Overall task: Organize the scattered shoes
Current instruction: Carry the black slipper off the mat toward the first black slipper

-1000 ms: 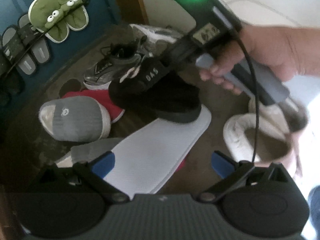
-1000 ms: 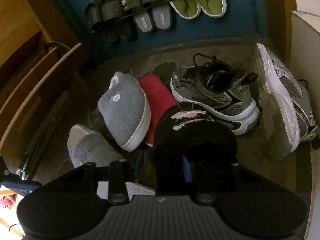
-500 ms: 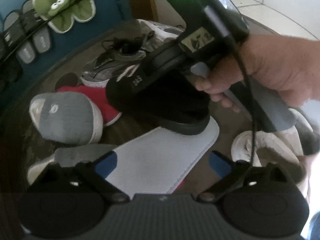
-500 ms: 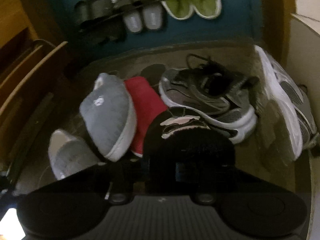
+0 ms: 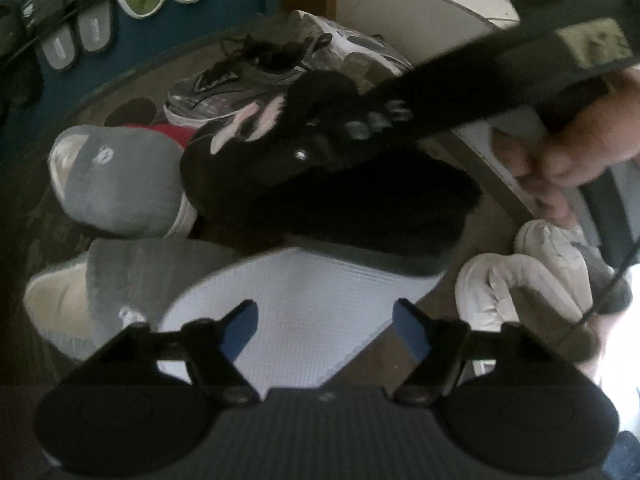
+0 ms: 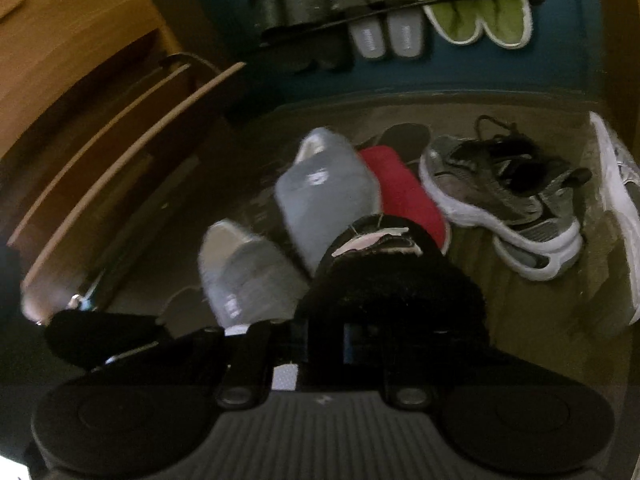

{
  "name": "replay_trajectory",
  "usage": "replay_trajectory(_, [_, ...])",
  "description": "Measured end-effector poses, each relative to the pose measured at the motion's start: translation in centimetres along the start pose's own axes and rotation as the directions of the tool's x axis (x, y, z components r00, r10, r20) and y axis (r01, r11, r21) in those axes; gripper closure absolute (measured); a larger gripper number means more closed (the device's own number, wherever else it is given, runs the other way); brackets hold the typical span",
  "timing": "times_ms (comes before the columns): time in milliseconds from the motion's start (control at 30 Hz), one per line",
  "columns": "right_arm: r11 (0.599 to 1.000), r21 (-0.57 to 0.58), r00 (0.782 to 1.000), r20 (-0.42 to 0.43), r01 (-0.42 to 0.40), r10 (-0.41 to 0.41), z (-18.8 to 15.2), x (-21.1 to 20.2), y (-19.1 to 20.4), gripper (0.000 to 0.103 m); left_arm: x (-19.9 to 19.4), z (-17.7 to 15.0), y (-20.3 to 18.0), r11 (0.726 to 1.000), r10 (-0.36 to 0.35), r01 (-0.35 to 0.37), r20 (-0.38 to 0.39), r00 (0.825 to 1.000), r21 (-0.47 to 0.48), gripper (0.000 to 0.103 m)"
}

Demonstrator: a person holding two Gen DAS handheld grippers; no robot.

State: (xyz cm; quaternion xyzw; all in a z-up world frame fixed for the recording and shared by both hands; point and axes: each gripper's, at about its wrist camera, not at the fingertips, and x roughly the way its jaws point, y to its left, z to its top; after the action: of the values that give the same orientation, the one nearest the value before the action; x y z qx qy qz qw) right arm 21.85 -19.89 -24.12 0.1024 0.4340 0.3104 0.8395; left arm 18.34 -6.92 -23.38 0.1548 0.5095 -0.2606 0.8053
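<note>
Right gripper (image 6: 324,340): clamped tight on the rim of the black slipper (image 6: 400,292); a hand (image 5: 568,148) grasps its handle.
Black slipper: fuzzy, with a pink and white trim at the toe; carried in the right gripper's jaws, toe pointing away from it.
Left gripper (image 5: 324,324): jaws apart and closing, blue pads either side of a gap. The white sole (image 5: 304,292) lies across that gap, and no pad is seen pressing on it.
White sole: textured, facing up, directly beneath the black slipper, its far end hidden under it.
Grey slipper (image 5: 120,176): just left of the black slipper's toe, small white emblem on top. Whether the two touch cannot be determined.
Second grey slipper (image 5: 132,276): left of the black slipper's heel, alongside the white sole.
Red slipper (image 6: 400,196): just beyond the black slipper's toe, wedged against the grey slipper.
Grey sneaker (image 6: 500,200): beyond and right of the black slipper, upright, laces loose.
Second sneaker (image 6: 616,208): further right of the black slipper, tipped on its side with the pale sole showing.
White fluffy slippers (image 5: 520,280): right of the black slipper's heel, bunched together on the floor.
Green frog slippers (image 6: 476,12): well beyond the black slipper, hung on a rail against the blue panel.
Grey slides (image 6: 384,36): on the same rail, left of the frog pair.
</note>
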Motion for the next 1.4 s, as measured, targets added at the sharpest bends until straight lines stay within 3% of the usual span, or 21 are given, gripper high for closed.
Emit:
replay_trajectory(367, [0.971,-0.172,0.981,-0.124,-0.167,0.147,-1.6,-3.9,7.6,0.089,-7.5,-3.7,-1.4,0.999,-0.009,0.009,0.001,1.000,0.041,0.031])
replay_trajectory(600, [0.923,-0.285,0.952,-0.239,-0.258,0.192,-3.1,-7.3,13.1,0.089,-13.6,-7.2,-2.9,0.999,0.038,-0.039,0.020,0.999,0.032,0.031])
replay_trajectory(767, [0.887,-0.332,0.928,-0.297,-0.320,0.224,-3.4,-9.7,17.3,0.089,-18.8,-9.6,-4.8,0.995,0.038,-0.040,0.024,0.999,0.088,0.031])
replay_trajectory(1000, [0.836,-0.396,0.897,-0.376,-0.381,0.231,-3.6,-13.2,22.5,0.089,-24.7,-13.3,-8.0,0.988,0.004,-0.008,0.027,1.000,0.151,0.031])
replay_trajectory(1300, [0.758,-0.470,0.842,-0.505,-0.452,0.190,-5.4,-15.9,27.8,0.089,-29.3,-17.6,-11.4,0.989,-0.059,0.050,0.058,0.997,0.142,0.031])
replay_trajectory(1400, [0.736,-0.485,0.821,-0.545,-0.472,0.167,-6.1,-15.9,28.7,0.089,-29.1,-18.7,-12.0,0.992,-0.077,0.071,0.059,0.995,0.108,0.031])
